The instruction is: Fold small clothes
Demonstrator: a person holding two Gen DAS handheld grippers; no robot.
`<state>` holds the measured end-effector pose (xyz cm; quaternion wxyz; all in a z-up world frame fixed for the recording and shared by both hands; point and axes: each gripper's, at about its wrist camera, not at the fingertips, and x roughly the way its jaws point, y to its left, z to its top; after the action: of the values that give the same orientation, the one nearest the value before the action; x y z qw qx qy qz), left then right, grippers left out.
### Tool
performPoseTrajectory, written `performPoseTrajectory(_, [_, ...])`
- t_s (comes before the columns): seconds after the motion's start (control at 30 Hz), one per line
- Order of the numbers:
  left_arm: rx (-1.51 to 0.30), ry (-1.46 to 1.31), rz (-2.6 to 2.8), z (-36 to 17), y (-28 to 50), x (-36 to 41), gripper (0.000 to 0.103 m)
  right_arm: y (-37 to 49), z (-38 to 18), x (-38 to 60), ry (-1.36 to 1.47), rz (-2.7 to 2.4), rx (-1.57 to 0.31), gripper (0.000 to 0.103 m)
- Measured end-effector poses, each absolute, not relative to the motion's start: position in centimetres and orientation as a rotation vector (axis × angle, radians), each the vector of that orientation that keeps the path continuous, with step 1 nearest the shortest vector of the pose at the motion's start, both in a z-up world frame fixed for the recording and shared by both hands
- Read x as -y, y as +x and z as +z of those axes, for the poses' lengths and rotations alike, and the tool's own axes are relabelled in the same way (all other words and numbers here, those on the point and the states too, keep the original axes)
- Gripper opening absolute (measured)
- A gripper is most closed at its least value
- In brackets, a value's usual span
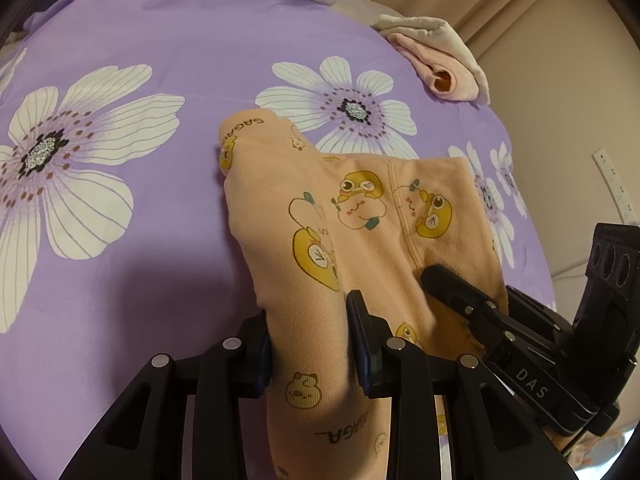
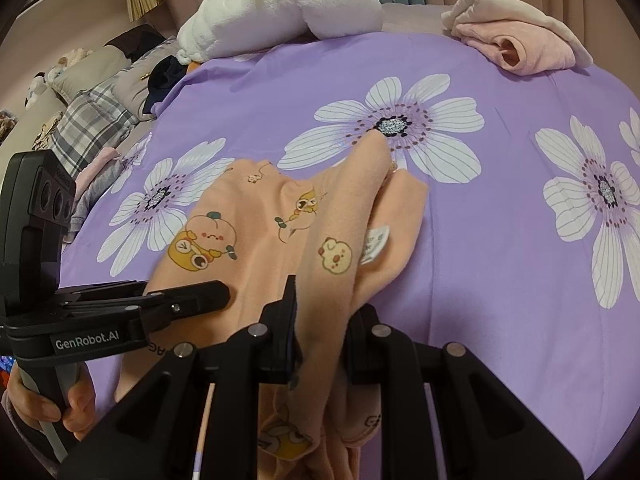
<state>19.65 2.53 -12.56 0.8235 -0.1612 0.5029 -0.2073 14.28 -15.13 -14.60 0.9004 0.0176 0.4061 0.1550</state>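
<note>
both my grippers, left (image 1: 308,344) and right (image 2: 320,344), hold jaws clamped on the garment (image 1: 360,216), which runs lengthwise away from them across the bed (image 1: 160,40).

bed: wide, covered by a purple sheet (image 2: 500,280) printed with large white flowers; it carries everything here
peach garment (image 1: 360,216): small, with cartoon prints, lying on the sheet near the front edge, partly bunched and raised at the near end
pink cloth (image 2: 516,46): folded pile with a cream layer on top, at the far right edge of the bed, well apart from the garment
white plush (image 2: 280,8): soft bundle at the far edge
pillows (image 2: 96,112): plaid and grey, at the far left
</note>
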Motion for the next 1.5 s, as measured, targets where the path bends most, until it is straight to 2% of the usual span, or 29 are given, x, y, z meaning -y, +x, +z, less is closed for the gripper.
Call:
performPoseTrajectory(0.3, [-1.075, -0.331, -0.421, -12.7, 19.4, -2.8, 0.030, 14.5, -15.3, 16.0, 0.053, 0.299, -0.861, 0.022])
performPoseTrajectory(0.6, [-1.074, -0.309, -0.383, -12.6, 19.0, -3.3, 0.032, 14.5, -16.0, 17.2, 0.091, 0.276, -0.882, 0.032])
performPoseTrajectory(1.17, [-0.951, -0.157, -0.293, -9.5, 14.9, -4.3, 0.033, 12.8, -14.2, 20.9, 0.080, 0.117, -0.809, 0.033])
performPoseTrajectory(1.3, [-0.913, -0.139, -0.323, -8.6, 13.6, -3.4, 0.033, 11.8, -13.1, 20.6, 0.048, 0.111, -0.761, 0.028])
performPoseTrajectory(1.5, [-0.892, -0.078, -0.394, -9.0, 10.8, -0.9, 0.033, 10.7, -12.1, 18.8, 0.008, 0.198, -0.686, 0.013])
